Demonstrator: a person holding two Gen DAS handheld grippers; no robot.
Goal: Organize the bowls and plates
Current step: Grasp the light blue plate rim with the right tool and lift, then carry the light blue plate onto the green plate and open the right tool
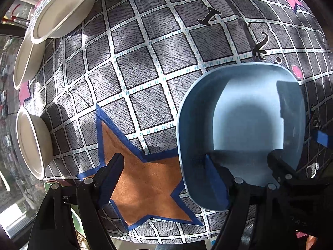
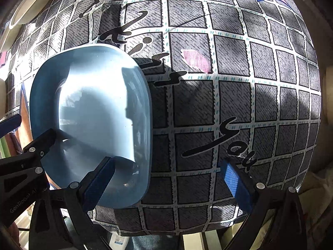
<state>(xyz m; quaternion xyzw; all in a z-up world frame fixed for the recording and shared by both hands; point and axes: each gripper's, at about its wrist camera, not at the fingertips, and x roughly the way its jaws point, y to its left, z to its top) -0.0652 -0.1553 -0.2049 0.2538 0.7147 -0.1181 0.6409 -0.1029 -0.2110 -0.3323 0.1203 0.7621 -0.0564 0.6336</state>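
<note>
A light blue rounded-square bowl (image 1: 247, 129) sits on the patterned tablecloth (image 1: 145, 62); it also shows in the right wrist view (image 2: 93, 108). My left gripper (image 1: 164, 177) is open, its right finger inside the bowl's near rim and its left finger over the orange star. My right gripper (image 2: 170, 177) is open, its left finger over the bowl's near edge and its right finger above the cloth. Three white bowls (image 1: 62, 8) (image 1: 27, 62) (image 1: 33, 141) line the table's left edge.
The cloth is a grey grid with black lettering, an orange star (image 1: 145, 177) and pink patches (image 2: 195, 60). The table's near edge runs just behind both grippers. A white dish (image 2: 31, 2) sits at the far left in the right wrist view.
</note>
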